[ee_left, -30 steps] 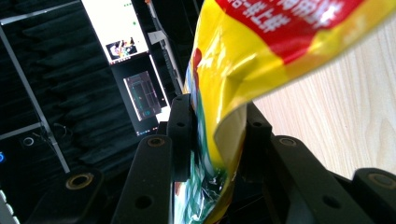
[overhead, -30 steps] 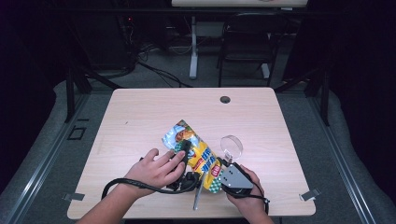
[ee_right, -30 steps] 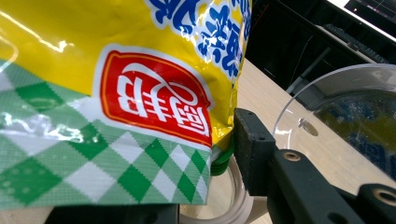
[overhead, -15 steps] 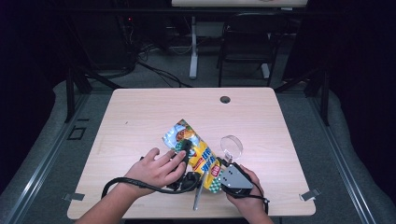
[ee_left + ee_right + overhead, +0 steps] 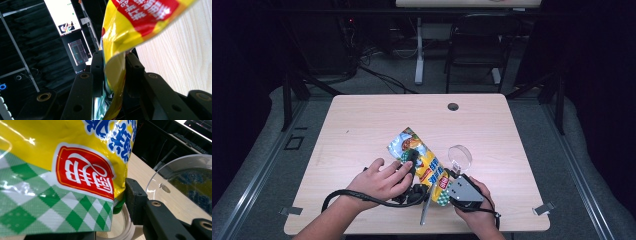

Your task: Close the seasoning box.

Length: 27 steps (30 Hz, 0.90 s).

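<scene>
A yellow and green snack bag [image 5: 424, 160] lies slanted at the front middle of the table [image 5: 362, 125]. My left gripper [image 5: 412, 167], held from the left, is shut on the bag's yellow edge [image 5: 117, 75], which is pinched between both jaws. My right gripper [image 5: 446, 184] holds the bag's near green-checked corner [image 5: 75, 202]. The bag touches one black jaw and hides the other. A clear round dish [image 5: 460, 156] sits just right of the bag and looms close in the right gripper view [image 5: 185, 185].
A thin grey strip [image 5: 424, 214] lies near the front edge between the hands. A small dark hole [image 5: 453, 106] marks the table's far side. A black cable [image 5: 357, 197] loops under the left wrist. Chairs and stands crowd the dark floor beyond.
</scene>
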Motion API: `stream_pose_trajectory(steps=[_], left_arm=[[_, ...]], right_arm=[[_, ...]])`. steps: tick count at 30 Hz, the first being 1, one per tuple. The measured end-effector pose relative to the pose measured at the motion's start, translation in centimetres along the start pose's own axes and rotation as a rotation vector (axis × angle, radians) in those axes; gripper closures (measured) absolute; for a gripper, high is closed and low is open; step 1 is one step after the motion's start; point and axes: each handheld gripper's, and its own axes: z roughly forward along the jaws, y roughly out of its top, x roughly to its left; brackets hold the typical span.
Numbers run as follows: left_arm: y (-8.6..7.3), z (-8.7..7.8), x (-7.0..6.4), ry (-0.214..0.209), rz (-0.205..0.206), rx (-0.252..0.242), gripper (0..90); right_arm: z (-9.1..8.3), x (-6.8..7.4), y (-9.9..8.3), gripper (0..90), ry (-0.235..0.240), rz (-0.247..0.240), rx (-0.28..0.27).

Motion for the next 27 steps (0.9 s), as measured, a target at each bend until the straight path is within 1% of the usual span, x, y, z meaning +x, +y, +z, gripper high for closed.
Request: stream_pose_trajectory(steps=[2, 3, 4, 8, 12, 14, 19, 22, 23, 24, 26, 27], left_arm=[[0.00, 0.01, 0.00, 0.000, 0.000, 0.000, 72.3], [0.01, -0.01, 0.06, -0.010, 0.001, 0.002, 72.3], [0.01, 0.00, 0.05, -0.003, 0.002, 0.002, 72.4], [-0.02, 0.00, 0.16, 0.002, 0.002, -0.008, 72.4], [-0.04, 0.00, 0.18, 0.000, 0.000, -0.007, 72.6], [-0.03, -0.04, 0.19, -0.001, 0.008, -0.004, 72.7], [0.00, -0.08, 0.18, -0.004, 0.005, -0.001, 72.8], [0.04, -0.11, 0.27, 0.001, 0.013, -0.003, 73.7], [0.04, -0.12, 0.29, 0.000, 0.011, -0.005, 73.7], [0.07, -0.15, 0.36, -0.012, 0.009, -0.005, 74.5], [0.12, -0.13, 0.29, -0.003, 0.008, -0.004, 75.2], [0.12, -0.11, 0.28, -0.005, 0.009, -0.005, 75.4]], right_arm=[[0.00, 0.00, 0.00, 71.5, 0.000, 0.000, 0.000], [0.01, 0.00, -0.01, 71.5, 0.000, -0.001, -0.001], [0.03, -0.01, -0.01, 71.5, 0.001, 0.000, -0.001], [0.06, 0.01, 0.02, 71.5, 0.001, 0.004, -0.005], [0.09, 0.02, 0.03, 71.5, 0.002, 0.005, -0.006], [0.15, 0.06, 0.02, 71.5, 0.003, 0.003, -0.006], [0.15, 0.08, 0.02, 71.5, 0.004, 0.003, -0.007], [0.12, 0.05, 0.04, 71.5, 0.003, 0.002, -0.006], [0.12, 0.05, 0.04, 71.5, 0.003, 0.002, -0.006], [0.12, 0.06, 0.05, 71.5, 0.002, 0.002, -0.007], [0.16, 0.09, 0.05, 71.5, 0.006, 0.001, -0.007], [0.17, 0.09, 0.05, 71.5, 0.006, 0.001, -0.007]])
